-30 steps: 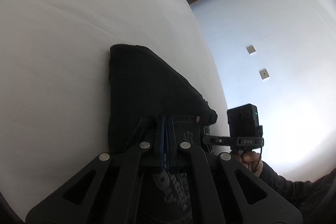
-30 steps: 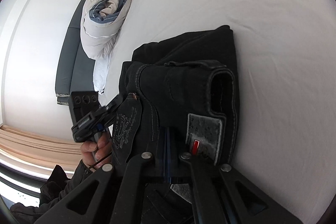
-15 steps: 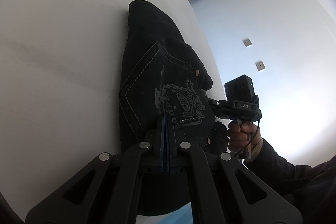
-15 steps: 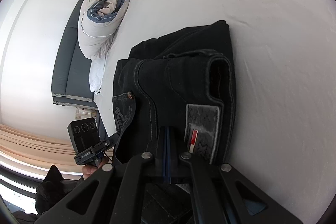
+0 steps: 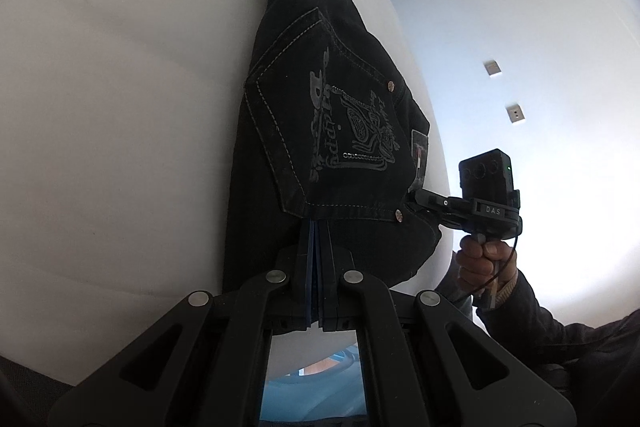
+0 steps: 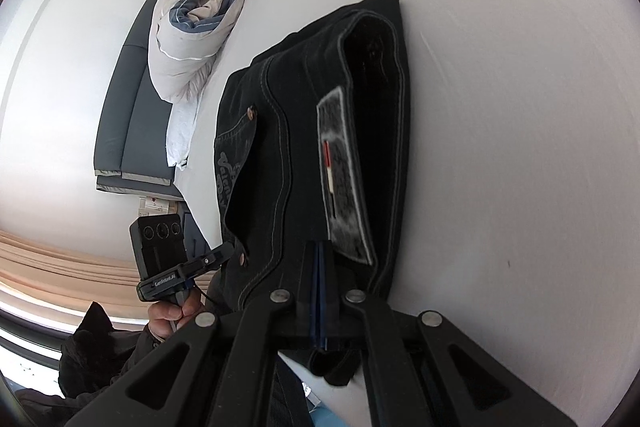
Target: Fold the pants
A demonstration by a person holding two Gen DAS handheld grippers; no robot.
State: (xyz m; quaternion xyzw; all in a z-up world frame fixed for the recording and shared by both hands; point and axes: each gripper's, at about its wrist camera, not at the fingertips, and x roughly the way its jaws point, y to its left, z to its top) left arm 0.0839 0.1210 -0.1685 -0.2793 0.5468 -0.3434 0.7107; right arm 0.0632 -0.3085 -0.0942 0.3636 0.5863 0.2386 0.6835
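Both grippers, left [image 5: 316, 227] and right [image 6: 318, 247], hold the jeans [image 5: 320, 131] pinched shut at six o'clock; we judge uneven pulling could skew the fold.

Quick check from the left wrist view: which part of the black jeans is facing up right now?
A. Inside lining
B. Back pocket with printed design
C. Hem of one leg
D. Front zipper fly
B: the stitched back pocket with its grey printed design lies on top of the folded black jeans.

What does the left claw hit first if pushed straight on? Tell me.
The pants: the left claw is already shut on their near edge, so the folded denim lies directly ahead, with the bed under it.
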